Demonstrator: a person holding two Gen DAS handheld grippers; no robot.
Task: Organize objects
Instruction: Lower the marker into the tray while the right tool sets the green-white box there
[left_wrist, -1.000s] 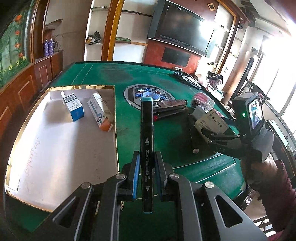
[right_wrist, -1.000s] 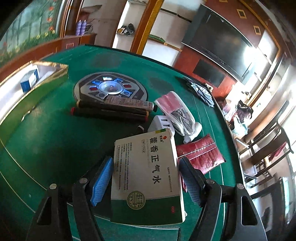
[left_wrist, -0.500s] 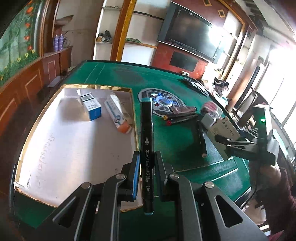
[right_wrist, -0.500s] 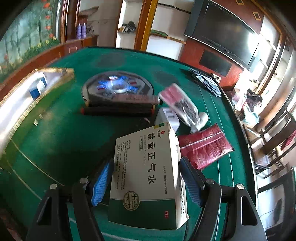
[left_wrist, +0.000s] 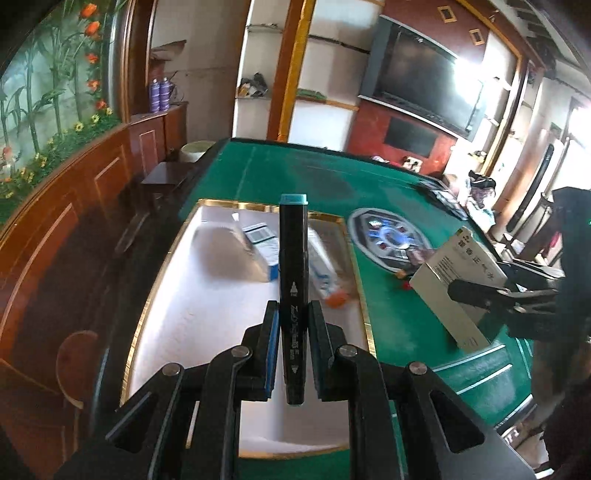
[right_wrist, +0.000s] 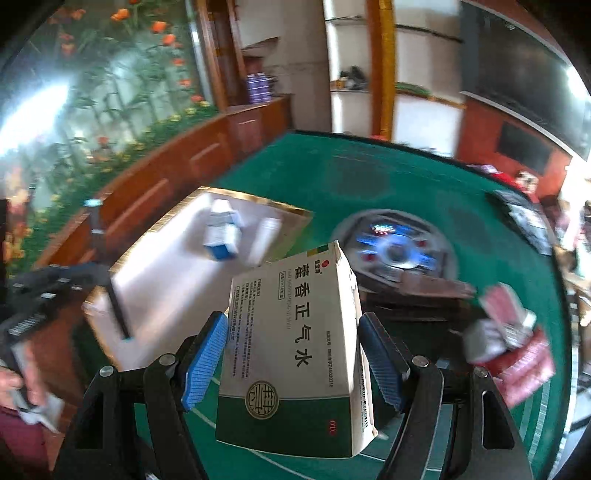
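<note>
Medicine box, flat on the green table a second ago, now rides lifted and tilted in the right gripper, its wide jaws pressed on the box's sides, near the white tray. Left gripper stays clamped on the black marker above that tray. Blur smears the tray's small boxes.
</note>
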